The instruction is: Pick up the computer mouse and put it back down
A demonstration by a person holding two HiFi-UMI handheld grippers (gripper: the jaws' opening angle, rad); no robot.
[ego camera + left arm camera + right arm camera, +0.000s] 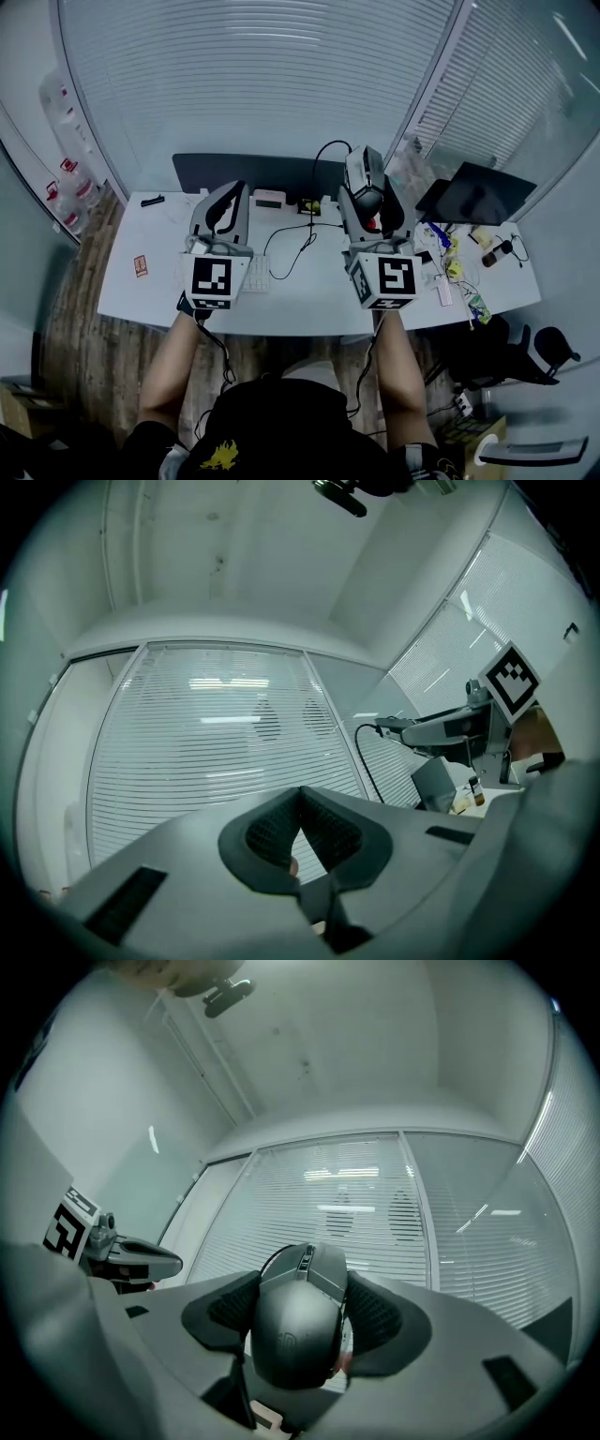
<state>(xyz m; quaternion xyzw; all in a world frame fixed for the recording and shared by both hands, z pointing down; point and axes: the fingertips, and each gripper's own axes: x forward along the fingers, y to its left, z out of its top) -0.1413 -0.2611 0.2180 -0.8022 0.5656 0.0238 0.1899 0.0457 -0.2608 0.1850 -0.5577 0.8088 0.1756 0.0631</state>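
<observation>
A black wired computer mouse (298, 1321) is held in the air between the pads of my right gripper (302, 1309), which is shut on its sides. In the head view the mouse (367, 199) and right gripper (364, 176) hang above the white desk (309, 302), and the black cable (319, 159) loops down to the desktop. My left gripper (300, 829) is shut with nothing in it, its pads touching. It is raised at the left (228, 208), level with the right one and apart from the mouse.
On the desk lie a small white keyboard (255, 273), a black mat (272, 172) at the back, a dark laptop (475, 197) and small clutter (450, 262) at the right. Window blinds (253, 75) rise behind. A chair (525, 356) stands at the lower right.
</observation>
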